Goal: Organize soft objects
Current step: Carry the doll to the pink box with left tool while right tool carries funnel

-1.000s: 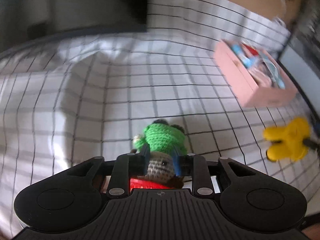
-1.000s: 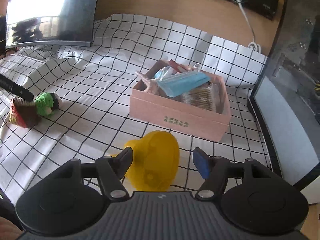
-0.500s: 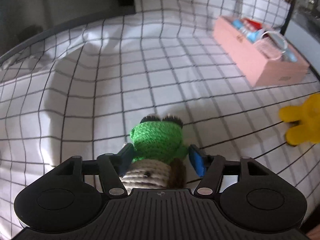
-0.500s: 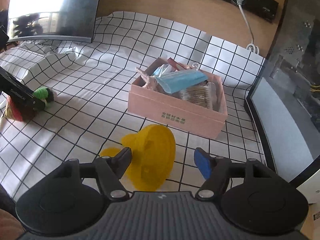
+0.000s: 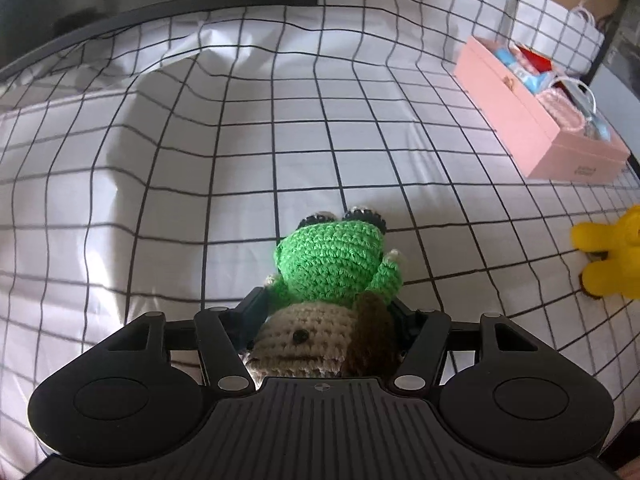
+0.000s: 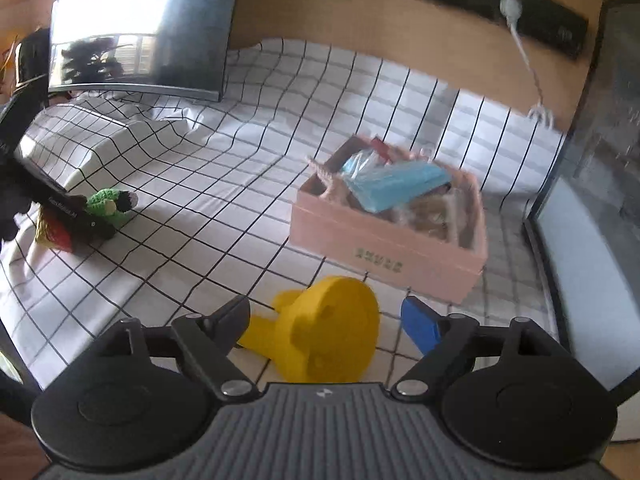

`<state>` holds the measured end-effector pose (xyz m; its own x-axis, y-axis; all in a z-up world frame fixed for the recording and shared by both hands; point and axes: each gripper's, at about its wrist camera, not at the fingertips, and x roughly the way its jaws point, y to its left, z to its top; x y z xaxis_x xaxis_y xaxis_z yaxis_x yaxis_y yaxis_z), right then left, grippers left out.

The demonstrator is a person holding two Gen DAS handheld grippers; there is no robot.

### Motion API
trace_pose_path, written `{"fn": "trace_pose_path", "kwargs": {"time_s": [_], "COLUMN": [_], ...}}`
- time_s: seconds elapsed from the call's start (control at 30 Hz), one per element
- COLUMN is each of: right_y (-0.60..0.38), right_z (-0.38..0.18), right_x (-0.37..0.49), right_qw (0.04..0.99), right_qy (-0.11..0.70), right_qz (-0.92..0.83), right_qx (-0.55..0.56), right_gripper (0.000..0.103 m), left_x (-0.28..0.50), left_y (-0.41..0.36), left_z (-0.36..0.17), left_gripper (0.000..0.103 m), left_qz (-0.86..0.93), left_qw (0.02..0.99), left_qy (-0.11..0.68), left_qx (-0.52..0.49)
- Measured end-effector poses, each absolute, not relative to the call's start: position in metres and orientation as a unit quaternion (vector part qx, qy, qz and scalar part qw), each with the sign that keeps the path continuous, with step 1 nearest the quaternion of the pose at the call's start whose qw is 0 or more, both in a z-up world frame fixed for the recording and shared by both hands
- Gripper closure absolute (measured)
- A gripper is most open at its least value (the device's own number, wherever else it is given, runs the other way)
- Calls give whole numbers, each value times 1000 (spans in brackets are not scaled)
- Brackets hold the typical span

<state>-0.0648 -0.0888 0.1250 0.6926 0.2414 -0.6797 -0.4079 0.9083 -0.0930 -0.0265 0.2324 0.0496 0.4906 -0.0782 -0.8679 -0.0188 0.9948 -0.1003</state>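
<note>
A crocheted doll with a green frog head and a beige-and-brown body lies between the fingers of my left gripper, which is shut on it low over the checked cloth. It also shows in the right wrist view, at the far left. A yellow plush toy lies on the cloth between the spread fingers of my open right gripper. The toy also shows in the left wrist view, at the right edge. A pink box full of soft items stands beyond it.
A black-and-white checked cloth covers the surface, with raised folds at the left. A dark monitor stands at the back left. A dark panel stands right of the box. A white cable hangs at the back wall.
My left gripper opened around the doll half a second ago and has closed on it again, further down its body. My right gripper has stayed open and moved closer over the yellow toy.
</note>
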Motion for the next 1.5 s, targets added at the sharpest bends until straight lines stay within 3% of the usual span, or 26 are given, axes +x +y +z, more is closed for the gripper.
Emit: {"fn": "trace_pose_path", "kwargs": {"time_s": [0.23,0.27,0.3,0.33,0.4,0.7,0.93,1.03,1.17,1.23,1.5], "right_y": [-81,-79,-75,-72,-70,-116,-167,-180,-195,-203,-229], "right_z": [97,93,89,87,86,142,150,146,138,131,113], "right_x": [-27,-23,-20,-18,-17,-54,-61,-65,-69,-71,-69], "right_qw": [894,894,894,892,883,916,941,944,941,939,931], "right_qy": [419,423,426,429,440,372,330,322,331,339,361], "right_qz": [151,144,138,137,155,137,75,69,66,62,52], "right_qx": [-38,-36,-39,-46,-56,-59,-18,-10,4,7,25], "right_gripper": [24,42,68,75,78,79,80,80,80,80,80], "left_x": [-44,-47,-49,-51,-54,-26,77,130,184,184,164], "left_y": [210,202,194,184,167,89,14,-20,-64,-63,-45], "left_z": [59,60,63,67,74,140,199,181,101,82,123], "left_gripper": [39,39,40,40,40,40,39,38,35,35,37], "left_qz": [-53,-64,-77,-94,-122,-240,-230,-220,-173,-165,-197], "left_qw": [866,865,865,863,861,863,910,916,887,892,896], "left_qy": [491,491,492,492,492,441,345,335,415,402,391], "left_qx": [-81,-75,-68,-59,-49,-55,-22,27,107,129,80]}}
